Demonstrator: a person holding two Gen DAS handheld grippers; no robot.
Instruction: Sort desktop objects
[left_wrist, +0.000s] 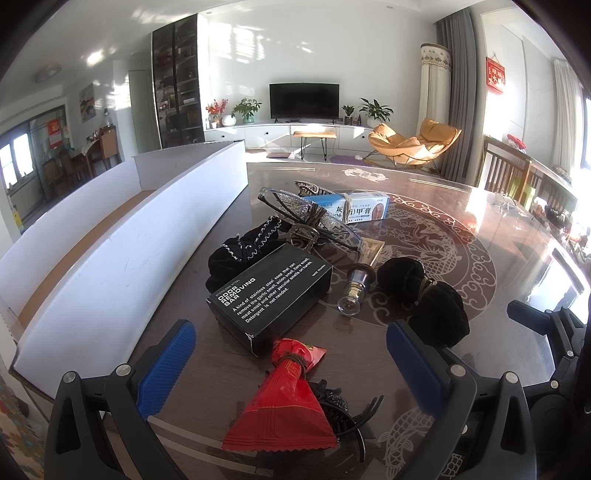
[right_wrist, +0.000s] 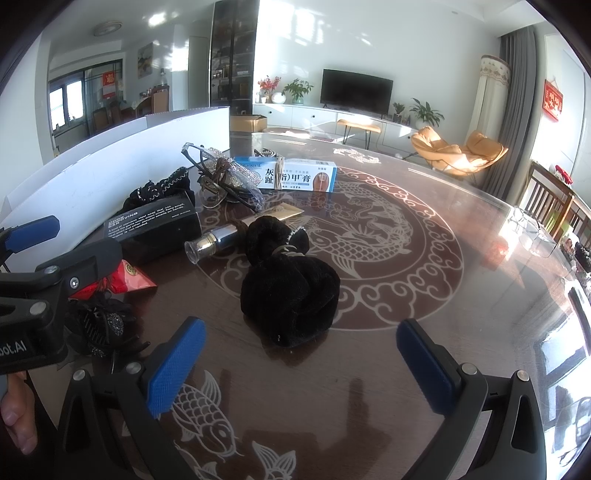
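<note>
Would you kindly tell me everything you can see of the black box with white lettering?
The black box is a flat cardboard carton, closed, lying on its broad face on the table. White print reads "Odor Removing Bar". It sits beside the white bin, with a black scrunchie against its far edge and the red packet just in front.

Cluttered table (left_wrist: 480, 236) seen between open left gripper (left_wrist: 291, 354) fingers

A red packet (left_wrist: 284, 402) lies between the pads; a black box (left_wrist: 269, 291) is seen beyond; a white tray (left_wrist: 110, 280) stands left.

Black box (left_wrist: 269, 295) flat beside red packet (left_wrist: 284, 402); perhaps touching
</note>
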